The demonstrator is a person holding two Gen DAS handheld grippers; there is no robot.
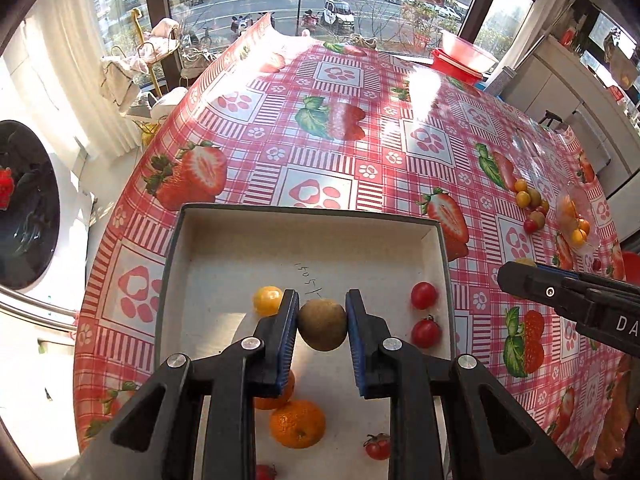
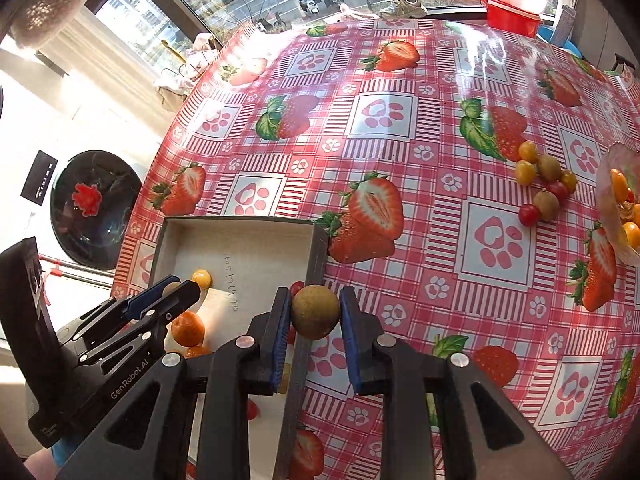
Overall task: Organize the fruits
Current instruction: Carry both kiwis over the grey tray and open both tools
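My left gripper (image 1: 322, 322) is shut on a brown-green round fruit (image 1: 322, 324) and holds it over the open grey box (image 1: 304, 216). In the box lie a yellow tomato (image 1: 267, 300), red tomatoes (image 1: 423, 295) and a tangerine (image 1: 297, 424). My right gripper (image 2: 315, 312) is shut on a second brown-green round fruit (image 2: 315, 311), held above the box's right wall (image 2: 318, 256). The left gripper also shows in the right wrist view (image 2: 176, 286). A loose pile of small fruits (image 2: 542, 184) lies on the table at the far right.
A clear glass bowl (image 2: 604, 184) with orange and yellow fruits stands at the table's right edge. Red and pink tubs (image 2: 512, 4) stand at the far end by the window. A strawberry-print tablecloth (image 2: 400, 120) covers the table. A washing machine (image 2: 92, 208) stands left of the table.
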